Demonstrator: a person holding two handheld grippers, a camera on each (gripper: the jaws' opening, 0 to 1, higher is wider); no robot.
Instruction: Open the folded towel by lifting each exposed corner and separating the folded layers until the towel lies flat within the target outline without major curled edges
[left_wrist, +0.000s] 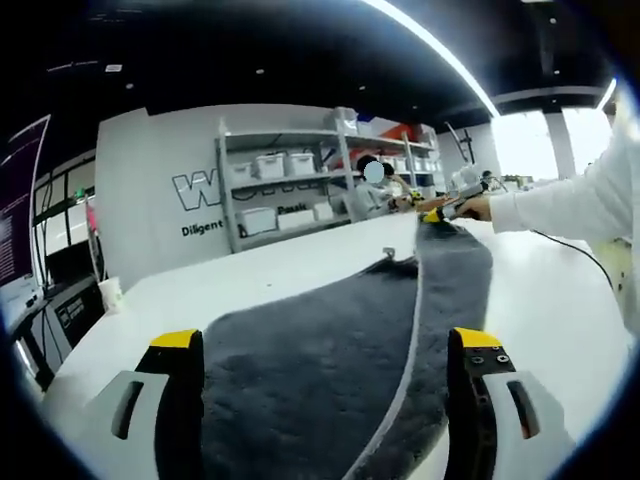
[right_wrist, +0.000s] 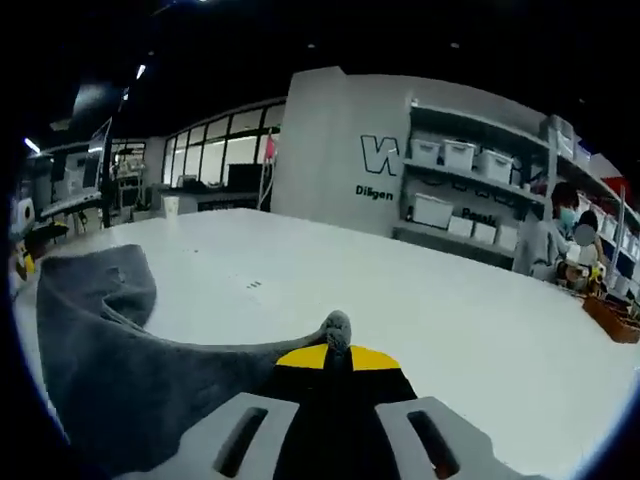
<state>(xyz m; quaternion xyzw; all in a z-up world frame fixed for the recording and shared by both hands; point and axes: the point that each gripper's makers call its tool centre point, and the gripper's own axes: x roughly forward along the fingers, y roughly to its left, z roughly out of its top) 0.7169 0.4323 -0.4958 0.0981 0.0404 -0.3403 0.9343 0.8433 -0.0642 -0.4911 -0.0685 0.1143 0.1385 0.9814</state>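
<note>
Dark grey terry towel (left_wrist: 330, 370) on white table (left_wrist: 250, 275); right tool (right_wrist: 337, 352) pinching its corner; left tool (left_wrist: 325, 345) spread; grey metal shelving (left_wrist: 290, 185) behind.

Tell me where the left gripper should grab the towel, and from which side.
Best bet: the pale hemmed edge of the grey towel running between the open left gripper. Come straight down from above and pinch across the hem: it is a raised fold line, so one layer should lift. The right gripper is shut on the far corner, holding tension.
</note>
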